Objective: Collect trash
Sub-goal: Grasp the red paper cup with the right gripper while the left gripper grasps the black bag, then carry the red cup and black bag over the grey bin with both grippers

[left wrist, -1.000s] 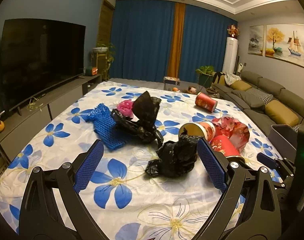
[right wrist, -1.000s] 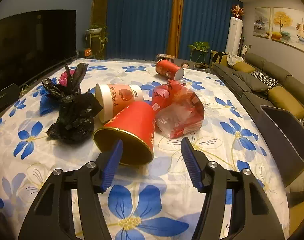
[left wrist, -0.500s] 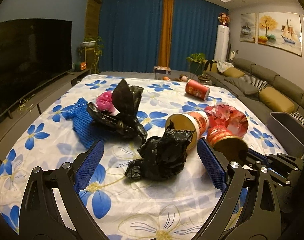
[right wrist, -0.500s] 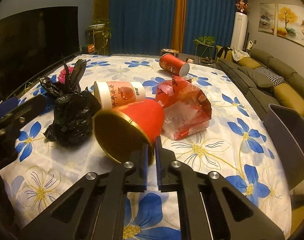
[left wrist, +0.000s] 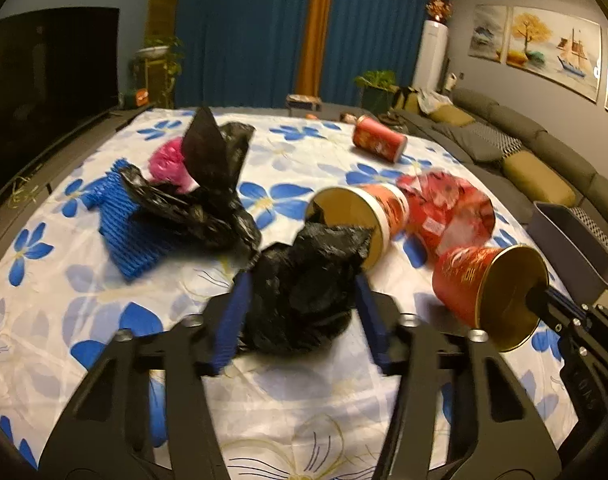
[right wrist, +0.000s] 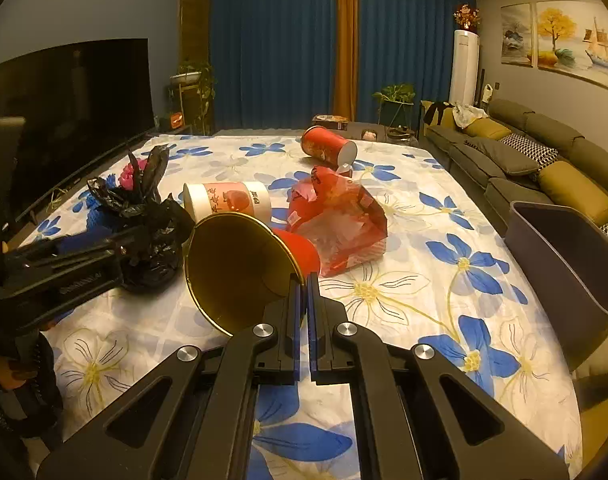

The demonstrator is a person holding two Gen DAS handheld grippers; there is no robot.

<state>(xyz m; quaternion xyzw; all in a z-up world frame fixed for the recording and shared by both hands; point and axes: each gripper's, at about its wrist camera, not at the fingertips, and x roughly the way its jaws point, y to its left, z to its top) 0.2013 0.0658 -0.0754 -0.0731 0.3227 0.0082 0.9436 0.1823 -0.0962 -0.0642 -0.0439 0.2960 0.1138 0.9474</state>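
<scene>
Jaws of the right gripper point(right wrist: 303, 308) are pinched shut on the near rim of a red paper cup with a gold lining point(right wrist: 244, 268), which tilts off the floral-clothed table point(right wrist: 404, 288) with its empty mouth facing the camera, probably so it can swing to the grey plastic bin point(right wrist: 564, 264) at the table's right edge. Jaws of the left gripper point(left wrist: 302, 316) are closing around a crumpled black plastic bag point(left wrist: 304, 288) that lies between the blue pads; whether they press it yet I cannot tell. Just beyond lie a white-and-red paper tub point(left wrist: 368, 216) on its side, a red cellophane wrapper point(left wrist: 444, 208), another black bag point(left wrist: 208, 196) over blue foam netting point(left wrist: 128, 236), and, far off, a red can point(left wrist: 378, 144). The bin's inside looks empty as far as it shows.
</scene>
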